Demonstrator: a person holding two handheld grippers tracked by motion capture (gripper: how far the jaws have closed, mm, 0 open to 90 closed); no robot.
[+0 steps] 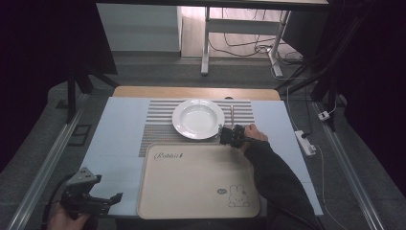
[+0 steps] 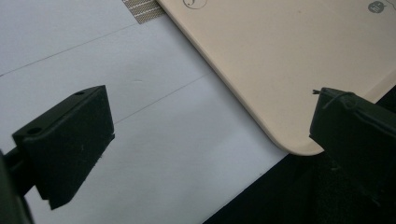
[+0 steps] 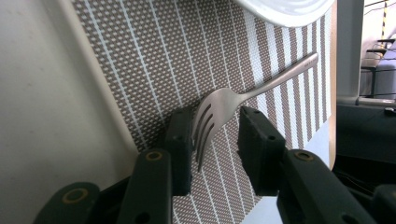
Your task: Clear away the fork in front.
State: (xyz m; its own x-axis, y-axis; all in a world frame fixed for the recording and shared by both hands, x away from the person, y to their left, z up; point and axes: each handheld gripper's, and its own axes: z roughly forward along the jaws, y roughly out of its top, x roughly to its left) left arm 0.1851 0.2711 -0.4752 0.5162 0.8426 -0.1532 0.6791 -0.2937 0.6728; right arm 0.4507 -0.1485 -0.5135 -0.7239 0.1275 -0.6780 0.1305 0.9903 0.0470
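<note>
A silver fork lies on the brown striped placemat, handle pointing away toward the table's far edge. My right gripper stands low over the mat with the fork's tines between its jaws; a narrow gap shows beside the tines, so the pads are not pressing. From above, the right gripper sits just right of the white plate, and the fork handle reaches beyond it. My left gripper rests open and empty at the near left, by the beige tray.
The tray's corner lies close to the left gripper, over the pale blue table cover and its near edge. The plate rim is just beyond the fork. The tray edge borders the placemat.
</note>
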